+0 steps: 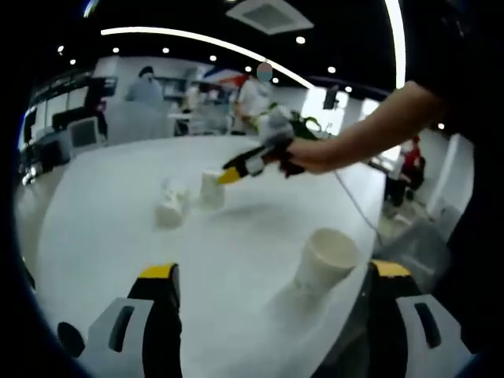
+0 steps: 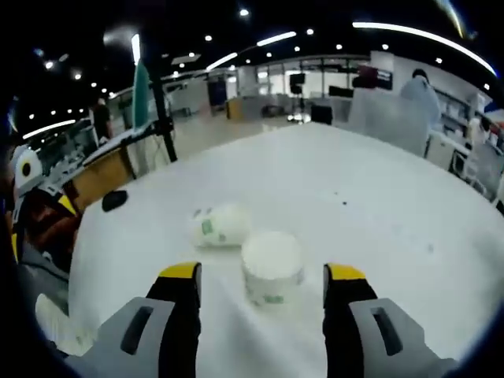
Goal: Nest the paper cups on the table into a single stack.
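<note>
Your left gripper (image 1: pixel 272 295) is wide open, its yellow-tipped jaws spread over the near edge of the white table (image 1: pixel 118 228) and holding nothing. Between those jaws, nearer the right-hand one, an upright paper cup (image 1: pixel 324 261) stands close to the table's edge, mouth up. Farther in, toward the middle of the table, a second upright cup (image 1: pixel 212 189) stands just beside a cup lying on its side (image 1: pixel 171 203).

In the left gripper view your other hand (image 1: pixel 303 153) reaches across the table with the right gripper (image 1: pixel 230 174), whose yellow tip hangs just above and beside that second upright cup.

In the right gripper view the right gripper (image 2: pixel 262 295) is also open, with the upright white cup (image 2: pixel 272 266) standing in the gap between its jaws; neither jaw touches it as far as you can see. The tipped-over cup (image 2: pixel 218 224) lies just behind it, toward the left, and the two look to be touching or nearly so. A small dark object (image 2: pixel 114 200) sits near the table's left edge; you cannot tell what it is.
</note>
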Available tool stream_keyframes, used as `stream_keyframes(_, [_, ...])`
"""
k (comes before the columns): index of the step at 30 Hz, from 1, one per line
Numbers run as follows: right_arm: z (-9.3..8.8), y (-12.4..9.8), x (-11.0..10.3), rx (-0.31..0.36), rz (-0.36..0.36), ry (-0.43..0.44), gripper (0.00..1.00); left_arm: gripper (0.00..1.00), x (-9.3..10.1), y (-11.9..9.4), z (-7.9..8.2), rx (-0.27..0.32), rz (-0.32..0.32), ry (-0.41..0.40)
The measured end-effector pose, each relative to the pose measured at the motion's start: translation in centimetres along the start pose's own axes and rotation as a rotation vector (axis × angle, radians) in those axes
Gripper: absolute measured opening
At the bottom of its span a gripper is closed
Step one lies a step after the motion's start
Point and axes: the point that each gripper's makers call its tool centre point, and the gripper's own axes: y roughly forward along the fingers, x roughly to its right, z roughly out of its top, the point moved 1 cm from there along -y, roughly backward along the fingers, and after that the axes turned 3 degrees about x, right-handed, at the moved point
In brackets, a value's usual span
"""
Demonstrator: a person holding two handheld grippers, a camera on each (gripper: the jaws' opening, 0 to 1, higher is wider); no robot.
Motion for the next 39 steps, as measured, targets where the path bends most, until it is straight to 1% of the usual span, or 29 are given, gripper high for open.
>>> stream_keyframes(6, [0.0,0.3,-0.5,-0.017,-0.005,-0.011,0.54,1.0,0.3,-0.1,-0.3,-0.012,-0.011,-0.004])
stream_keyframes(8, [0.4,0.4,-0.7,0.003,0.001,0.004,0.52,1.0,0.3,-0.2,-0.3,-0.013,-0.013,-0.001])
stream_keyframes(10, [0.3,0.7,-0.8,-0.014,0.001,-0.018,0.49,0.99,0.3,-0.3,-0.3,-0.014,-0.012,-0.002])
stream_keyframes(13, [0.4,1.1,-0.8,-0.018,0.009,-0.022,0.45,0.99,0.4,-0.6,-0.4,-0.014,-0.012,-0.009])
stream_keyframes(17, [0.3,1.4,-1.0,-0.031,0.016,-0.036,0.38,0.99,0.4,-0.8,-0.8,-0.019,-0.007,-0.014])
stream_keyframes(19, [0.3,1.4,-1.0,-0.029,0.02,-0.026,0.36,0.99,0.3,-0.9,-0.8,-0.021,-0.004,-0.013])
stream_keyframes(27, [0.1,0.9,-0.8,-0.038,0.03,-0.026,0.35,0.98,0.1,-0.6,-0.6,-0.012,0.004,-0.016])
stream_keyframes(31, [0.1,0.7,-0.8,-0.042,0.034,-0.041,0.35,0.98,0.2,-0.5,-0.5,-0.007,0.004,-0.019])
stream_keyframes(39, [0.3,-0.2,-0.5,-0.039,0.032,-0.04,0.35,0.97,0.3,-0.3,-0.1,-0.009,-0.003,-0.005])
